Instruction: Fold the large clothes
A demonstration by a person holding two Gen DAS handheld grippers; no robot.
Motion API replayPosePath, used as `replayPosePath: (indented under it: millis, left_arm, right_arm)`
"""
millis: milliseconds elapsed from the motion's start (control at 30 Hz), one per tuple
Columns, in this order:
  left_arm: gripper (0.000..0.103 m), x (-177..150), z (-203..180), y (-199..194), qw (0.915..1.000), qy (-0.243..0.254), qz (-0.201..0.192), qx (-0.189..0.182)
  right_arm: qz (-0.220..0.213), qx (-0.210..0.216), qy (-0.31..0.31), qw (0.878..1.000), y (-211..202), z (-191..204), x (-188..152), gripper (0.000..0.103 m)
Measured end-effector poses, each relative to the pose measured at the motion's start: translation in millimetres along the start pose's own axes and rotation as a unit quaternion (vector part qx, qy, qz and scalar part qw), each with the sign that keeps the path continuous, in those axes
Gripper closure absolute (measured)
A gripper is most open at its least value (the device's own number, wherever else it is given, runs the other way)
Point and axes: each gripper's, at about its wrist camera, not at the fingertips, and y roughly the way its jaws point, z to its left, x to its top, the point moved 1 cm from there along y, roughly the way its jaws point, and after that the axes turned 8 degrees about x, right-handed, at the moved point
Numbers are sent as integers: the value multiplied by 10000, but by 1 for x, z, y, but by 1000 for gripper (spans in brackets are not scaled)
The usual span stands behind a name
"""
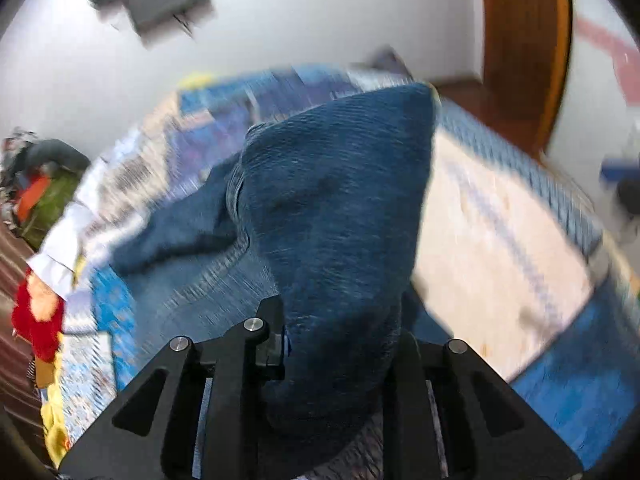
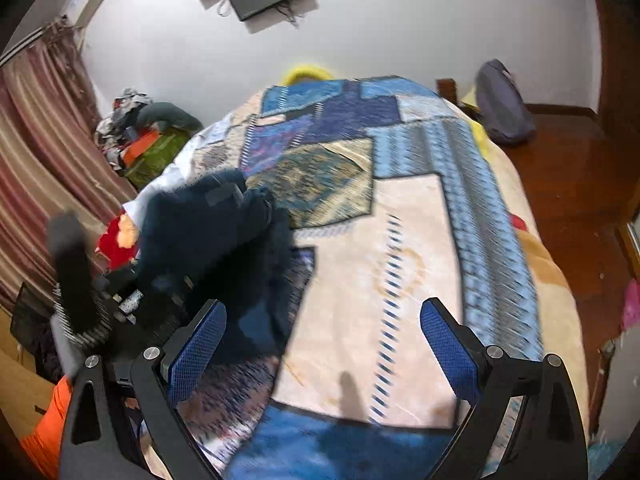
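In the left wrist view, the left gripper [image 1: 340, 344] is clenched on a thick bunch of a dark blue garment [image 1: 336, 200]. The cloth rises straight up from between the jaws, and a lower fold of it trails off to the left onto the patterned bedspread [image 1: 500, 232]. The garment's long axis runs away from this gripper toward the far end of the bed, so the free end lies ahead of it and slightly left. In the right wrist view, the right gripper [image 2: 320, 344] is released, its blue pads [image 2: 196, 352] wide apart with only bedspread showing between them. The garment [image 2: 208, 224] sits heaped well to the left of these jaws, near the bed's left edge beside a red cloth [image 2: 116, 240]. The left hand already has the garment; the right would have to swing leftward to reach a loose end.
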Motion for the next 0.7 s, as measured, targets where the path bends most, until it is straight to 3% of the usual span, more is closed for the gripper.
replayPosePath:
  millis: [233,333,400,467,633,700]
  left_arm:
    - [80,-31,-1,-13,9993,365,4,-4]
    - [59,-36,2,-24,9993,292,53,-242]
    - [25,-38,11,-33,9969,66,96,-772]
    - [23,-42,20,-50,9946,-99,26,-1028]
    - [22,-51,71,-81,9961,-580,-272,-599]
    - [17,-51,100,-84,9953,-858,-348,-292]
  right_arm:
    - [78,-33,7,10000,-3,-7,-11,6]
    - [74,31,-97,9999,-1,7,-8,6]
    - [48,104,-226,9997,1,20,-3,6]
    - [16,184,-421,9989,4,38,4,6]
    - [5,431,-940,9946,18,83,16,6]
    - [69,514,-1158,9919,31,102,18,6]
